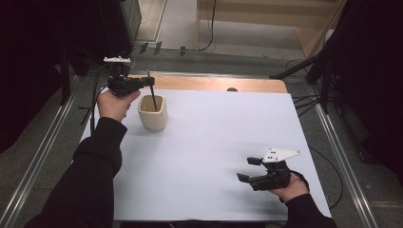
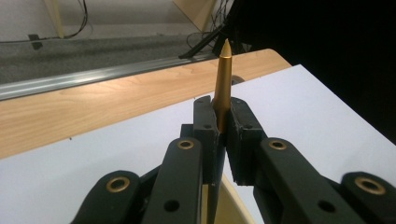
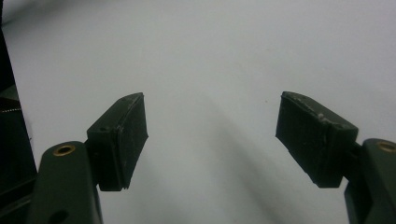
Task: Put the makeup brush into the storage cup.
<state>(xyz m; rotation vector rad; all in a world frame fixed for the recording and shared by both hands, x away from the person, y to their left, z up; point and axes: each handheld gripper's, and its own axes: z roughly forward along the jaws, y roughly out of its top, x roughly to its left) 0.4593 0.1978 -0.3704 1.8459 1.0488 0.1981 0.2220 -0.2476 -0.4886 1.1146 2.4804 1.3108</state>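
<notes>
High view: the left tool [image 1: 151, 84] pinches a slim pen [image 1: 153, 96] near its upper end, above the cream cup [image 1: 153, 113] that stands on the white sheet of the bench [image 1: 214, 156]. The pen's lower end already reaches inside the cup's mouth, tilted a little. To finish well, I would lower it straight until the end rests on the cup's bottom, keep it off the rim so the light cup is not tipped, and only then let go.

Left gripper view: the two pads are pressed together on the gold pen [image 2: 223, 84], whose pointed end rises above them; part of the cup's rim [image 2: 233, 205] shows below. The grip looks centred, so a slow release should not flick it.

Right gripper view: the right tool [image 3: 210, 135] is spread wide over bare white sheet, holding nothing. It sits well apart from the cup [image 1: 252, 169]; it could come over to steady the cup if needed.
</notes>
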